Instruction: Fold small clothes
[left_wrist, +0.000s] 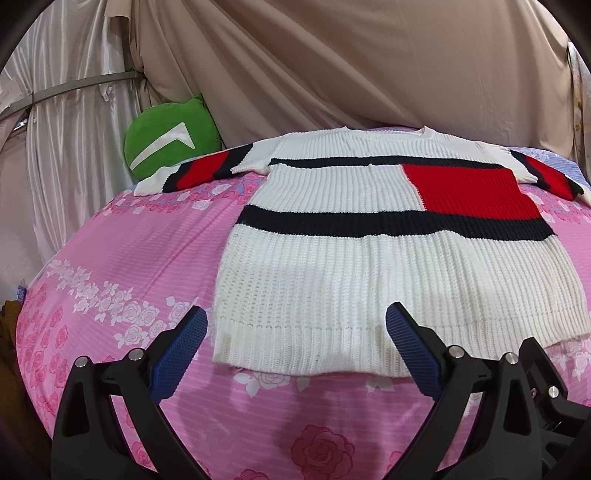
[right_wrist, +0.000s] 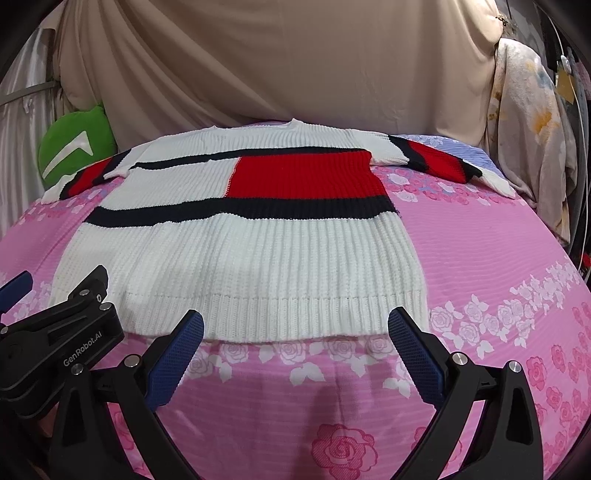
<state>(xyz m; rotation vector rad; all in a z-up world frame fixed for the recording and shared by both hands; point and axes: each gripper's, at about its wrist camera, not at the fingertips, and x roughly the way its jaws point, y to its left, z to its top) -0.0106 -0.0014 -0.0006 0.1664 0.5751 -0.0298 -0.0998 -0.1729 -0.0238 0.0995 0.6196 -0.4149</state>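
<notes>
The sweater lies flat on the bed, long axis pointing away, hem nearest. The left gripper faces the hem's left corner, the right gripper its right; both fingers are spread, empty.

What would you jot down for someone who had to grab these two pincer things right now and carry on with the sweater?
Left gripper: open, holding nothing, near the sweater's hem at its left corner.
Right gripper: open, holding nothing, near the hem towards the right corner.
Sweater: white knit with black stripes and a red block, lying flat on the pink floral bedsheet, hem towards you, both sleeves spread out to the sides.
Green cushion sits past the left sleeve, out of the way.
Done: sweater laid out flat. No fold made yet.
Left: all the folding, probably sleeves in first, then the body.
</notes>
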